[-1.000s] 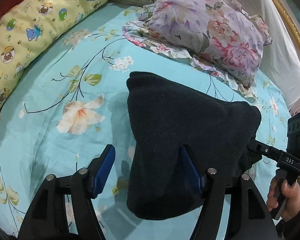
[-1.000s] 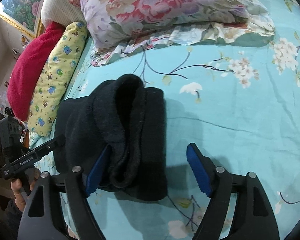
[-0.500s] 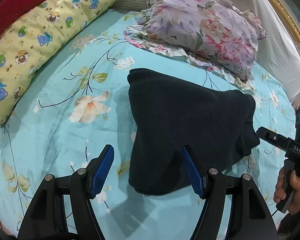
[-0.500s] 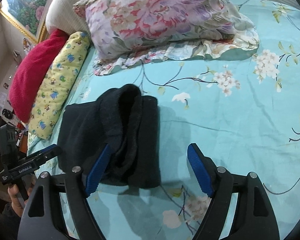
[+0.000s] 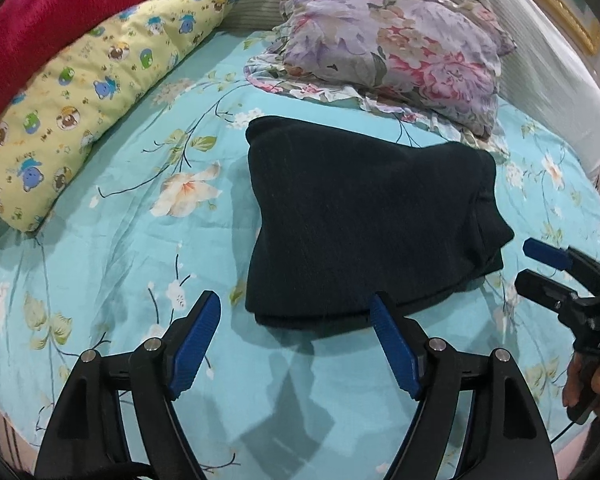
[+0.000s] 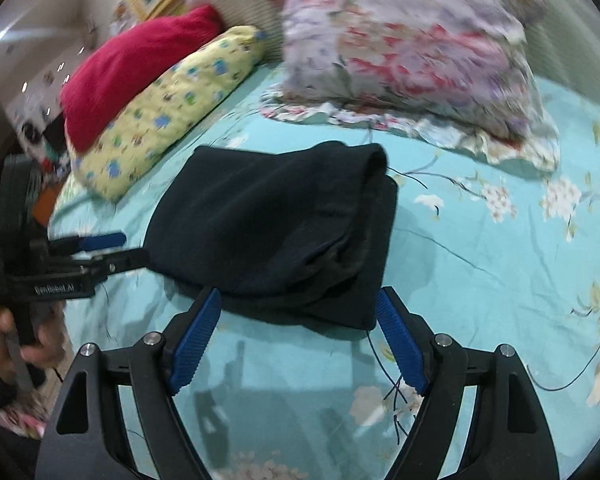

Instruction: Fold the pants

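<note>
The black pants are seen folded into a compact bundle on the floral bedsheet, long axis across the bed. Both the left gripper and right gripper are held wide open, empty, just short of the bundle.

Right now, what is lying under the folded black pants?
The folded black pants rest on the turquoise floral bedsheet, which shows all around them. Their own lower layers show at the edge; anything hidden beneath cannot be seen.

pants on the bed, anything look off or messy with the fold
Mostly tidy. The black pants lie folded on the floral sheet, but in the right wrist view the layers bulge unevenly along one edge instead of lying flat. Both grippers are open, clear of them.
</note>
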Available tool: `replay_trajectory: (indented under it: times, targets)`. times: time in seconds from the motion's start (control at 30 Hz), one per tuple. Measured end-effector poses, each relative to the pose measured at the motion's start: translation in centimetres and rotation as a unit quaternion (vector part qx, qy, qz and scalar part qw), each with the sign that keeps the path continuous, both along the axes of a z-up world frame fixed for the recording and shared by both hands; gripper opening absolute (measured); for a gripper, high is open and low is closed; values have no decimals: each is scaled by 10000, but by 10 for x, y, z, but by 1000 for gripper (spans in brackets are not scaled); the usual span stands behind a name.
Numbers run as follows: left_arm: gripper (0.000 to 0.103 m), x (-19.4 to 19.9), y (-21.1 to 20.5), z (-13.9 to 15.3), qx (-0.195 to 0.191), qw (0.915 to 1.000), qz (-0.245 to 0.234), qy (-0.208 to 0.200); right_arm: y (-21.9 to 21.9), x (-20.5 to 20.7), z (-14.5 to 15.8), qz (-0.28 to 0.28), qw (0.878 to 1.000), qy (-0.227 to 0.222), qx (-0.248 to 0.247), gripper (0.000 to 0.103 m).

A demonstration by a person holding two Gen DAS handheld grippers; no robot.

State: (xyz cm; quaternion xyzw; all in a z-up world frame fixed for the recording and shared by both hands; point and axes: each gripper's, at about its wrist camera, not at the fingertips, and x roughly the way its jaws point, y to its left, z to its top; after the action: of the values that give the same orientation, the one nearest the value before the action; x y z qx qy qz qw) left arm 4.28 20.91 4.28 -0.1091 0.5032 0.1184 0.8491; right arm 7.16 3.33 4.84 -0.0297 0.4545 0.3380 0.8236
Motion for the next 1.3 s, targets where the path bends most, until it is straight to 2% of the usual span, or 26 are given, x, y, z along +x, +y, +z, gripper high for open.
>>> replay_trajectory:
  times: [0.27, 0.57, 0.9, 1.3]
  targets:
    - [80, -13, -16, 2, 408, 9991, -112, -19, 14, -22, -3, 425, 9974, -405, -411, 81]
    - [81, -23, -22, 0, 832, 9963, -224, 25, 15, -34, -4, 572, 9950, -702, -424, 84]
    - [82, -26, -15, -3, 850, 9962, -201, -29, 21, -35, -15, 686, 9922, -870, -566, 84]
    - [82, -25, -18, -16, 926, 9953, -298, 40, 28, -31, -21, 749, 9925, -834, -495, 84]
